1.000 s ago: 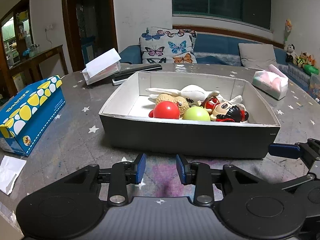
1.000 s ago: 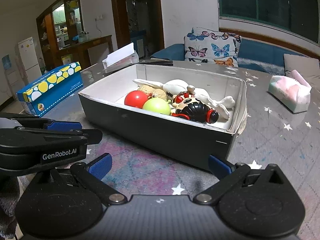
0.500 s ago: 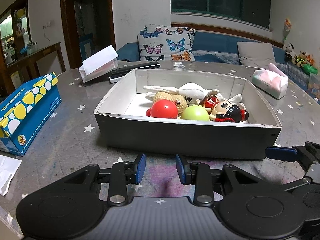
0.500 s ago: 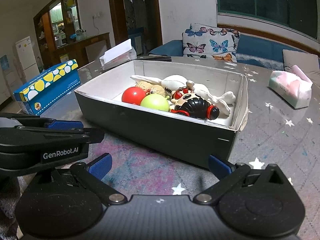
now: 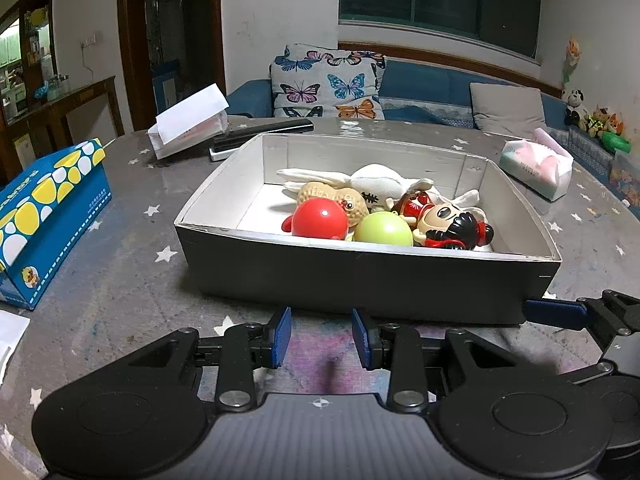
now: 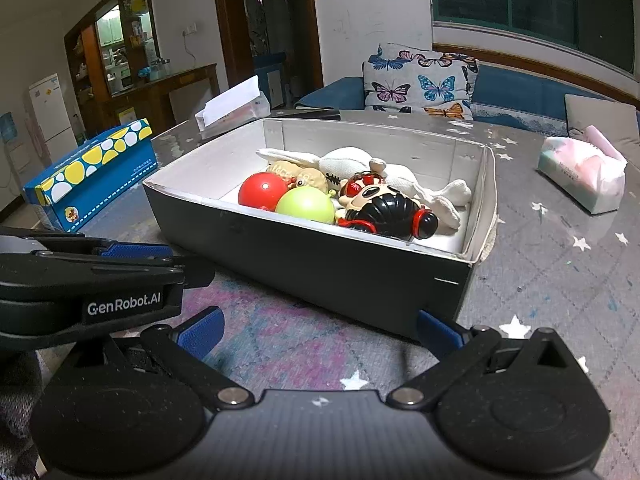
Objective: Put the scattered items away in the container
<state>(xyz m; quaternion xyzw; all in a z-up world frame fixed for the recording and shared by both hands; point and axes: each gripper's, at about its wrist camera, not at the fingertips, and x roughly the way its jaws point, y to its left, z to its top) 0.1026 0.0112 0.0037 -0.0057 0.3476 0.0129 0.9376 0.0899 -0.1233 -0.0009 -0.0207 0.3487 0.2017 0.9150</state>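
Observation:
A dark box with a white inside stands in the middle of the table. In it lie a red ball, a green ball, a black-haired doll, a peanut toy and a white plush rabbit. My left gripper hovers just before the box's front wall, open with nothing between its blue pads. My right gripper is open wide near the box's front right corner, also empty.
A blue and yellow tissue box sits left of the box. A pink tissue pack lies at the right. Behind the box are a white folded carton and a black remote. White paper lies at the left edge.

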